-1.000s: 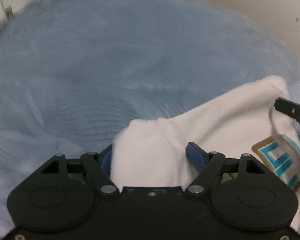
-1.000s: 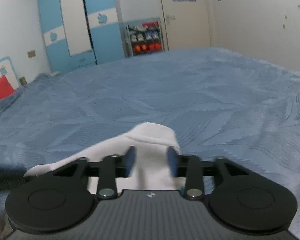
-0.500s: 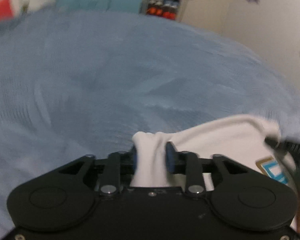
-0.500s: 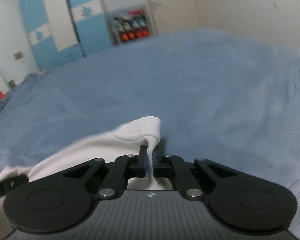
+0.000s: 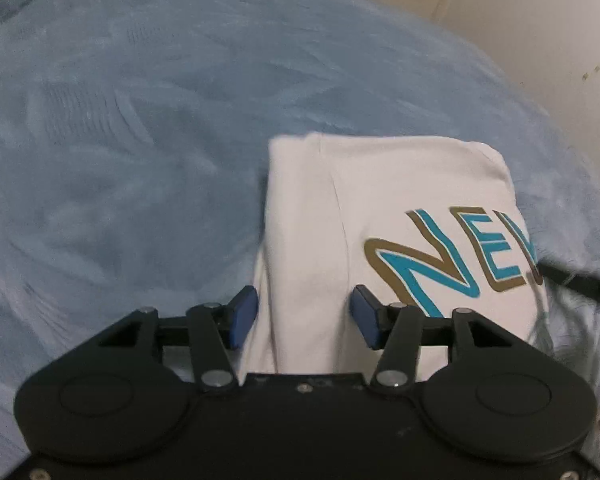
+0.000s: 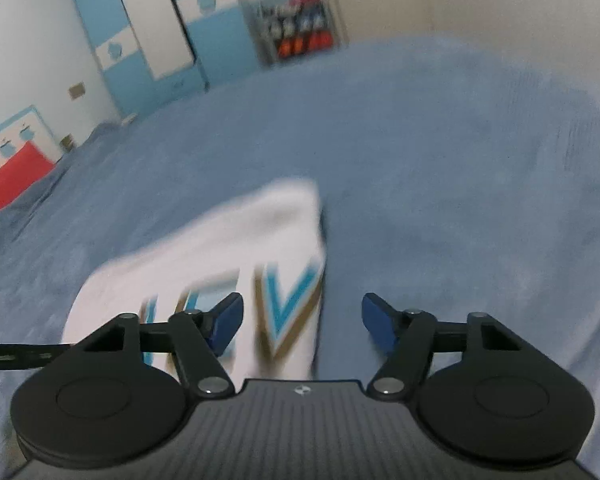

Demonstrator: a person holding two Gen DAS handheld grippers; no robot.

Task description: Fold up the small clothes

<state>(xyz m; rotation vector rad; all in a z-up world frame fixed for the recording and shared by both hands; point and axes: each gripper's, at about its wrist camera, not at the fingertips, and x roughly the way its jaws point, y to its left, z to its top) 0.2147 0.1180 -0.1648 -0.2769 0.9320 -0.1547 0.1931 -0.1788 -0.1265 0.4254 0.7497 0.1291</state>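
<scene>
A small white shirt [image 5: 380,208] with teal and gold letters lies folded on the blue bedspread [image 5: 140,120]. My left gripper [image 5: 303,317] is open above the shirt's near left edge, its blue pads apart with cloth showing between them. In the right wrist view the shirt [image 6: 228,248] lies at lower left. My right gripper [image 6: 302,322] is open over the shirt's right edge, holding nothing. The other gripper's black finger [image 5: 580,284] shows at the right edge of the left wrist view.
The bedspread [image 6: 440,160] spreads wide on all sides. A red pillow [image 6: 8,184] lies at the far left. Blue and white wardrobes [image 6: 148,40] and a shelf [image 6: 300,36] stand by the far wall. A pale wall [image 5: 540,20] runs at the right.
Both grippers were shut on the shirt's edges half a second ago. Both have opened and let go, and the shirt now lies folded flat with its letters up.
</scene>
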